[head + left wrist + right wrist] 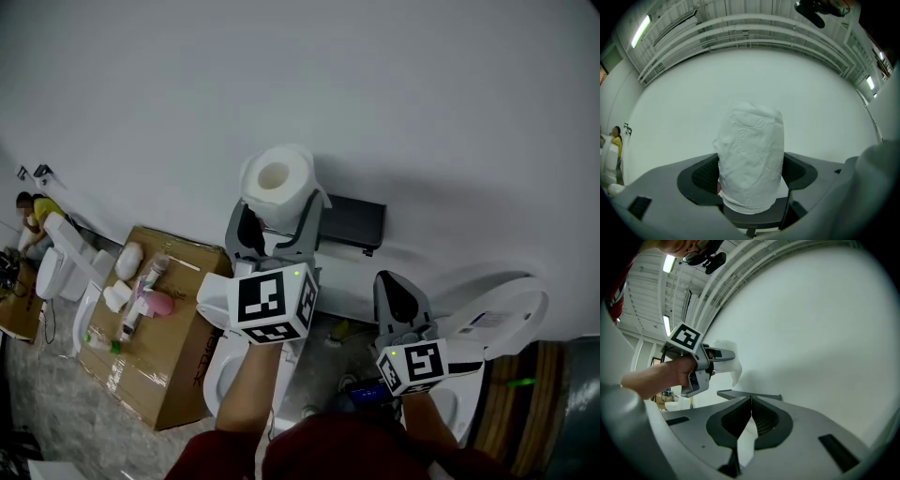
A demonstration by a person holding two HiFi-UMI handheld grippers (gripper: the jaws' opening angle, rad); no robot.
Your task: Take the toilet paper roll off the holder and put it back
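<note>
White paper embossed with leaves fills the left gripper view. There we see the toilet paper roll (750,159) standing on end between the jaws of the left gripper (752,177), which are spread to the roll's width and press on its two sides. From the head view we find the roll lifted in front of the pale wall (422,103), its hollow core turned towards us. It is up and to the left of the black holder (352,223) and apart from it. The right gripper (751,409) holds nothing, its jaws brought together until the tips meet, and it sits lower and to the right. From above, the roll's lower part is hidden behind the left gripper's jaws, and our hands are mostly covered by the marker cubes. We cannot make out any spindle on the holder
</note>
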